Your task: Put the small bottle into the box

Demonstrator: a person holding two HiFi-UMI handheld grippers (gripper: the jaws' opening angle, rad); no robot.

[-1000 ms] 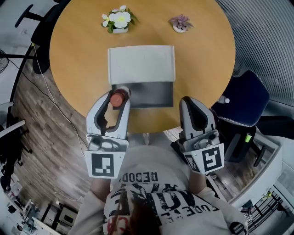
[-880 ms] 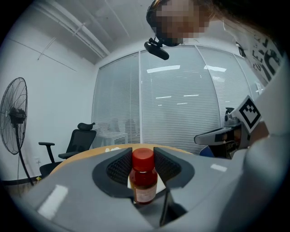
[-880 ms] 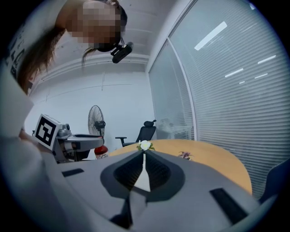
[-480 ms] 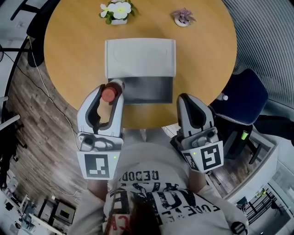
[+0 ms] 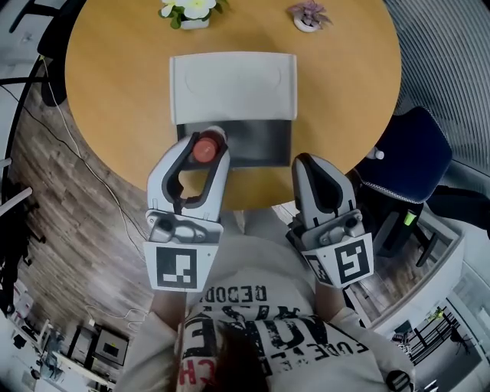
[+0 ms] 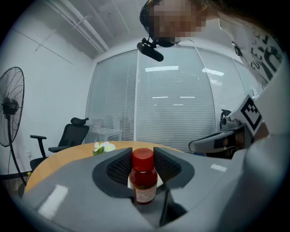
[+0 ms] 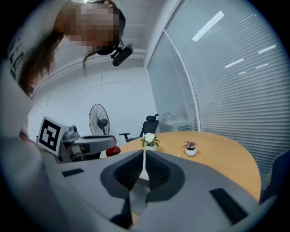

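- Notably, the left gripper (image 5: 205, 147) had its jaws well apart and clamped on the small bottle (image 6: 144, 179), one ribbed pad against each side of the body below the cap.
- Small bottle stood upright in that grip: red cap, dark red contents, pale label low on the body.
- From the head view its cap sat over the near-left corner of the box's dark tray; whether it was inside the tray or above it could not be told.
- Box (image 5: 256, 147) lay open at the near edge of the round wooden table (image 5: 115, 92), dark tray nearest the person, white lid (image 5: 232, 84) folded back flat toward the table's middle.
- Right gripper (image 5: 312, 164) was at the near edge just right of the box, jaws drawn together to a thin slit, nothing between them.
- White flowers in a pot (image 5: 187, 9) and a small purple plant (image 5: 308, 15) stood at the far edge, well apart from the box.
- Blue chair (image 5: 413, 153) was off the table's right edge.
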